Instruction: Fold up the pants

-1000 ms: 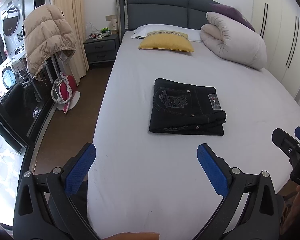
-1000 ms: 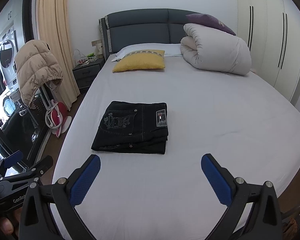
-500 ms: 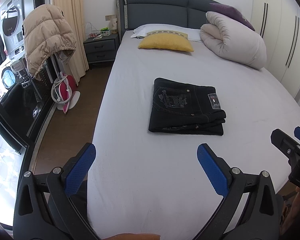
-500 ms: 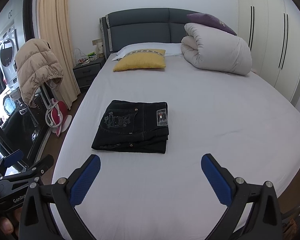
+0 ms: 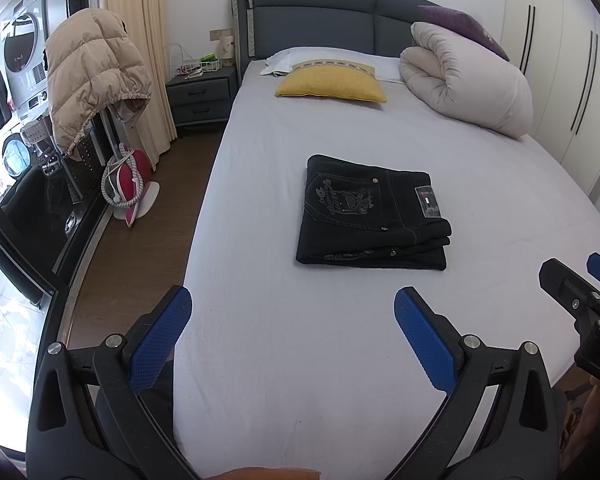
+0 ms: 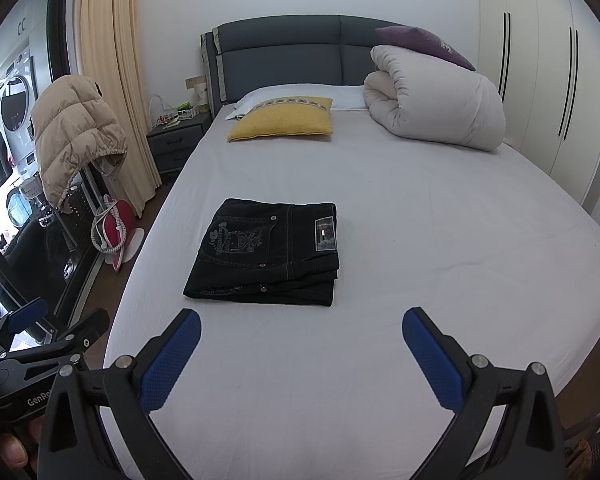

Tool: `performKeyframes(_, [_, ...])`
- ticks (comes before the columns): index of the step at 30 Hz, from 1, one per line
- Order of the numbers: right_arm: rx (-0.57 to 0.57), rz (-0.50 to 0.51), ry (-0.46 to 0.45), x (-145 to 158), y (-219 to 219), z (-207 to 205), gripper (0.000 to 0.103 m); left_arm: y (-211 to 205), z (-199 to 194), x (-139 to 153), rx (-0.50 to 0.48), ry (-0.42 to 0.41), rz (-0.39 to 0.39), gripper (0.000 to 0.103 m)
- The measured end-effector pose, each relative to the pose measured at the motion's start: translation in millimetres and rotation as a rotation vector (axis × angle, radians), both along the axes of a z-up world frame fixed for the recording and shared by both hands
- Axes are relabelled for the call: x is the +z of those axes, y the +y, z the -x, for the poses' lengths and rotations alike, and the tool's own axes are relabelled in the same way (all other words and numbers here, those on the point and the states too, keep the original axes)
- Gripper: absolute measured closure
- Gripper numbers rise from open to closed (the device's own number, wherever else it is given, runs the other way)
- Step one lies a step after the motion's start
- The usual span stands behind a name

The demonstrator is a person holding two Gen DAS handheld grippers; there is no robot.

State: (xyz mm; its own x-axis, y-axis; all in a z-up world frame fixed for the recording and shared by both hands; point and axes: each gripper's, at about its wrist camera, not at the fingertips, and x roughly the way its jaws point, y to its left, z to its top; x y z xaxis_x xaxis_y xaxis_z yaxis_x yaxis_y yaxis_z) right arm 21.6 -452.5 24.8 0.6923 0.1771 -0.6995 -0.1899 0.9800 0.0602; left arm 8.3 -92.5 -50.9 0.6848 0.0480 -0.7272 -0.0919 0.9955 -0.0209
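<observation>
Black jeans (image 5: 372, 214) (image 6: 266, 254) lie folded into a flat rectangle on the white bed sheet (image 5: 300, 360) (image 6: 440, 220), back pocket and label facing up. My left gripper (image 5: 292, 304) hovers open over the near end of the bed, well short of the jeans, nothing between its blue pads. My right gripper (image 6: 300, 328) is also open and empty, held back from the jeans at a similar distance. Each gripper shows at the edge of the other's view: the right gripper (image 5: 580, 300), the left gripper (image 6: 40, 344).
A yellow pillow (image 5: 332, 86) and a rolled white duvet (image 5: 468, 80) lie near the grey headboard. Left of the bed are a nightstand (image 5: 202, 98), a beige puffer jacket on a rack (image 5: 90, 76) and a red iron (image 5: 128, 176). White wardrobe doors (image 6: 548, 92) line the right.
</observation>
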Motion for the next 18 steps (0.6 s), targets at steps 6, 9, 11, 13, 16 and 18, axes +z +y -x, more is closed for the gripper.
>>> performKeyframes(6, [0.001,0.001,0.0,0.0,0.3,0.2,0.0,-0.3,0.5,-1.2,-0.002,0.002,0.002,0.0])
performKeyframes(9, [0.001,0.001,0.001,0.0,0.4,0.4,0.0,-0.1,0.4,-1.1,-0.003,0.003,0.001,0.0])
performKeyframes(11, [0.002,0.001,0.001,-0.3,0.9,0.7,0.0,-0.3,0.7,-1.2,-0.002,0.003,0.002,0.0])
performKeyframes(13, [0.001,0.002,0.001,-0.3,1.0,0.5,0.0,0.1,0.2,-0.8,-0.004,0.002,0.002,0.0])
performKeyframes(16, [0.002,0.002,0.001,-0.3,0.9,0.4,0.0,0.3,0.1,-0.7,-0.004,0.003,0.002,0.0])
performKeyframes(18, [0.002,0.002,0.001,-0.2,1.0,0.4,0.0,-0.9,0.5,-2.9,-0.005,0.005,0.003,0.0])
